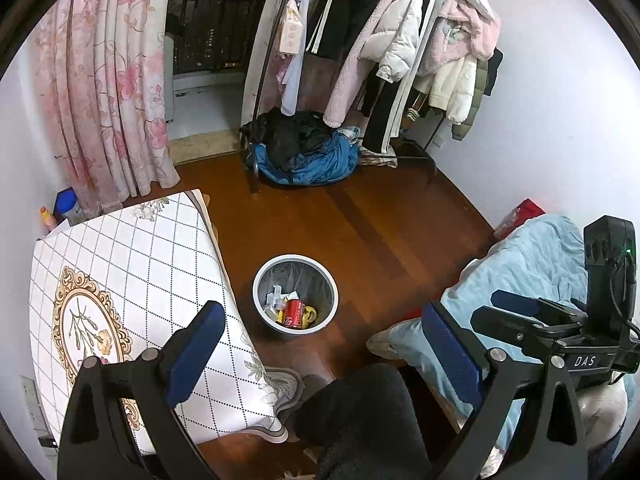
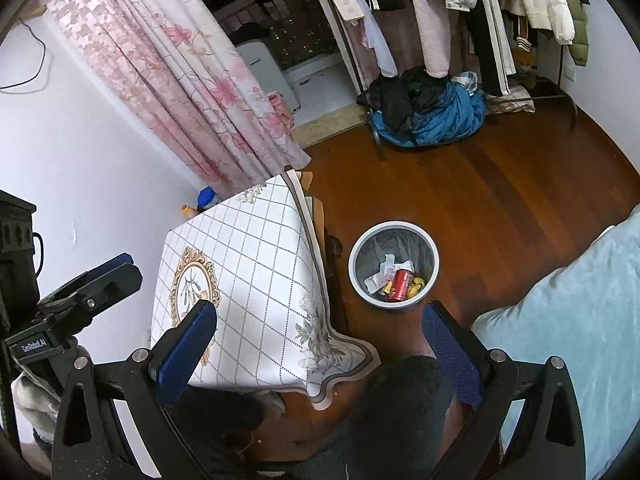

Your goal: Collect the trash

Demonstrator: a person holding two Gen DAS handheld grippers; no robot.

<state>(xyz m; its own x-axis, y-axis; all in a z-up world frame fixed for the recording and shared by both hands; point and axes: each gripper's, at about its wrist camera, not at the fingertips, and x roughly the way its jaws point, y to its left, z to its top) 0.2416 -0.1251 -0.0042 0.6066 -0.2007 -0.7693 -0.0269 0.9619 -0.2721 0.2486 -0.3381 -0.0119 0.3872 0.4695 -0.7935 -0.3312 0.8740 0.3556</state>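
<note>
Fingers on both units are spread wide with nothing between the blue pads: the left gripper (image 1: 320, 344) and the right gripper (image 2: 320, 340) each stand released and empty, held high above the floor and angled down toward the waste bin (image 1: 295, 294). From where I stand, this raised, parted posture suits surveying rather than grasping; neither tool is near any object. The bin sits on the wooden floor (image 1: 380, 220), just beside the corner of the table with its patterned tablecloth (image 1: 140, 264), probably so that items swept from the tabletop need only a short carry. Inside the bin lie the collected items: a red can (image 1: 294, 312), white paper scraps (image 1: 276, 296) and yellow wrappers (image 1: 310, 314), all resting at the bottom of the plastic liner. Visible parts of the tablecloth carry no loose refuse, and the floor around the bin appears bare, so the task looks close to complete or finished; parts of the table behind the fingers are hidden and cannot be judged. In the left wrist view the right unit's body appears at the right edge, over a light blue blanket (image 1: 532, 264), showing that both tools are held side by side. A clothes rack (image 1: 400, 60) and pink curtain (image 1: 104, 80) stand well apart from the work area.
</note>
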